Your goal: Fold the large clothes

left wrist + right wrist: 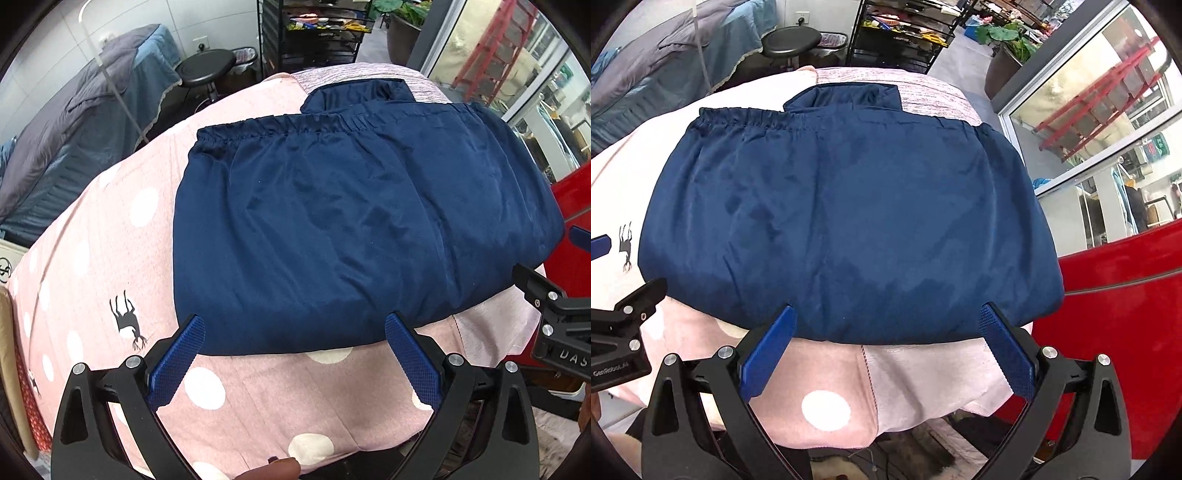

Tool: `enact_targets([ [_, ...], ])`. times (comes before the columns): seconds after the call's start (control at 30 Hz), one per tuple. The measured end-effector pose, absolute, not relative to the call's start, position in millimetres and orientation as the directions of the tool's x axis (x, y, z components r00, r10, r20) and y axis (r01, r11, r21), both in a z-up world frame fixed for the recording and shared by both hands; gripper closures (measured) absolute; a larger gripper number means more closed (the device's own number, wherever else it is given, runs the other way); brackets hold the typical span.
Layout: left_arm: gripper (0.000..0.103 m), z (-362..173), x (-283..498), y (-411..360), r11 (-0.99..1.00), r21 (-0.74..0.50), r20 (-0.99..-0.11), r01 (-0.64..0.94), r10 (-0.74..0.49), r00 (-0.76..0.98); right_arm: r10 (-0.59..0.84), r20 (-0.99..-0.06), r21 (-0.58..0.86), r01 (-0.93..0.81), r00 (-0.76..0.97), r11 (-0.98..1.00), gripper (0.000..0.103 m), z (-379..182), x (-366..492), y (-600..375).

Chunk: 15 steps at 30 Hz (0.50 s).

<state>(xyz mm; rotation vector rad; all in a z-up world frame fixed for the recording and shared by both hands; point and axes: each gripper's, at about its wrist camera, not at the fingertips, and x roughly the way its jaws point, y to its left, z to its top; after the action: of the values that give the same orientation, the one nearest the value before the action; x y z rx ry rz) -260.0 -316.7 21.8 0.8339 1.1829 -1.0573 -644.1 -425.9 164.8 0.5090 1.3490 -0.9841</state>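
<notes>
From your left wrist camera: a navy blue garment lies folded into a broad, thick rectangle on a pink bedcover with white dots; its gathered elastic edge faces away from you and a smooth folded edge runs nearest you; your left gripper hangs just short of that near edge with its blue fingers spread wide and nothing between them, probably lined up to take the fold; your other tool's black frame shows at the right border; a black stool stands beyond the bed.

From your right wrist camera: the same garment fills the middle, its near edge just past the fingertips; your right gripper is likewise spread and empty, aimed at the right half of that edge so both tools could lift it evenly; a red panel stands to the right of the bed; the fold looks well along, judging from the compact shape.
</notes>
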Motion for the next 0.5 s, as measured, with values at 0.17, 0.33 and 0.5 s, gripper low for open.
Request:
enact_targets([
  [0.17, 0.007, 27, -257, -323, 0.323, -0.009, -0.982, 0.946, -0.18, 0.052, -0.286, -0.954, -0.237, 0.816, -0.093, 0.527, 0.005, 171, -639, -432],
  [0.33, 0.007, 34, -257, -327, 0.319, 0.004, -0.983, 0.948, -0.173, 0.063, -0.255, -0.963, -0.22, 0.817, -0.094, 0.532, 0.005, 175, -637, -440],
  [0.5, 0.007, 40, -256, -330, 0.318, 0.005, -0.982, 0.948, -0.177, 0.065, -0.267, -0.958, -0.239, 0.815, -0.107, 0.529, 0.005, 182, -636, -445],
])
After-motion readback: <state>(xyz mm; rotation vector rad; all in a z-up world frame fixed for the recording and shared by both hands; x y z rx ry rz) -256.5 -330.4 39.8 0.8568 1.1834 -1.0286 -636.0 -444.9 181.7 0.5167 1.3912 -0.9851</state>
